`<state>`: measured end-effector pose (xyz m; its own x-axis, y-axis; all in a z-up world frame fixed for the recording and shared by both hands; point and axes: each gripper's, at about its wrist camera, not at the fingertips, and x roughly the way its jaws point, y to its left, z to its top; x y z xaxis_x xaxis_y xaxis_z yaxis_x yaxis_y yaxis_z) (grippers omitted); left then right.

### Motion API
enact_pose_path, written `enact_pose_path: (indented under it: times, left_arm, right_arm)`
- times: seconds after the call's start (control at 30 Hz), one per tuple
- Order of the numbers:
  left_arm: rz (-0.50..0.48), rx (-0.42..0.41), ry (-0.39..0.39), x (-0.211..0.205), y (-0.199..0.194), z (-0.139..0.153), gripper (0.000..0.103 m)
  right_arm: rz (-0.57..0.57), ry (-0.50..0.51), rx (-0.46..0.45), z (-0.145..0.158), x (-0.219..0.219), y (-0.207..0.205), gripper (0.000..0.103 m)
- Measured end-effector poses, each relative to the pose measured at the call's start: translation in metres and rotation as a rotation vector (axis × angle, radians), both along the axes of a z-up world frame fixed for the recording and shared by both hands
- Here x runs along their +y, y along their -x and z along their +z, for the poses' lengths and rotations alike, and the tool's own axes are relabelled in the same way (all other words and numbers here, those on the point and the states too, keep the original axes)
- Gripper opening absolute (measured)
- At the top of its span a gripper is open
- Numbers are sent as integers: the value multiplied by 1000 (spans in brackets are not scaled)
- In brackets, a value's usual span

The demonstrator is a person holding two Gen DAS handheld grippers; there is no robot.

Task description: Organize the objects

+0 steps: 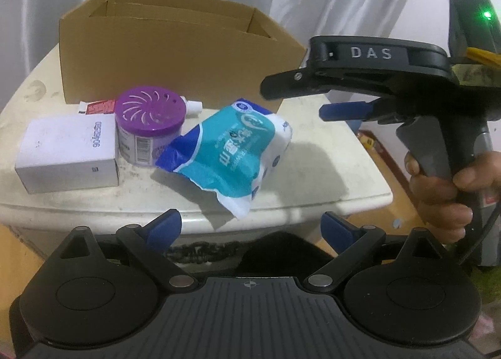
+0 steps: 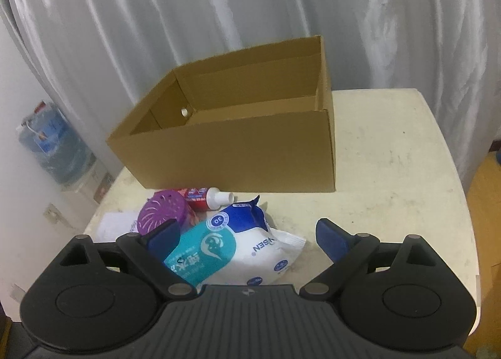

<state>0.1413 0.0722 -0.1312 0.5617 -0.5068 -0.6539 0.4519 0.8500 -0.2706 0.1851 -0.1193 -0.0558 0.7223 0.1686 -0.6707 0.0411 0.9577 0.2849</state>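
An open cardboard box [image 1: 175, 55] [image 2: 244, 146] stands at the back of the cream table. In front of it lie a teal and white tissue pack [image 1: 238, 146] [image 2: 225, 252], a purple-lidded round can [image 1: 148, 127] [image 2: 164, 215], a white box [image 1: 69, 152] and a red and white bottle on its side [image 1: 100, 107] [image 2: 203, 197]. My left gripper [image 1: 250, 229] is open and empty, short of the table's near edge. My right gripper [image 2: 247, 237] is open, just above the tissue pack; it also shows in the left wrist view [image 1: 313, 99], right of the pack.
The table [image 2: 391, 177] is bare to the right of the box. A water jug [image 2: 53, 146] stands on the floor at the left. White curtains hang behind. The box inside looks empty.
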Motion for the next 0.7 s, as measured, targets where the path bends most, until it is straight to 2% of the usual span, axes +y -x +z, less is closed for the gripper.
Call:
enact_pose_path:
  times: [0.2, 0.33, 0.43, 0.53, 0.7]
  left_arm:
    - [-7, 22, 77, 11, -14, -3, 87]
    - [-23, 83, 122, 18, -28, -10, 82]
    - [-45, 111, 165, 24, -34, -12, 82]
    - [-53, 113, 173, 29, -38, -12, 82]
    - [-72, 128, 183, 31, -43, -11, 82]
  right_arm:
    - [-16, 67, 45, -2, 15, -17, 91]
    - [-42, 79, 93, -7, 20, -26, 88]
    - [-52, 93, 124, -10, 26, -31, 84]
    - [-65, 92, 128, -11, 29, -33, 84]
    - [-92, 32, 141, -14, 20, -36, 83]
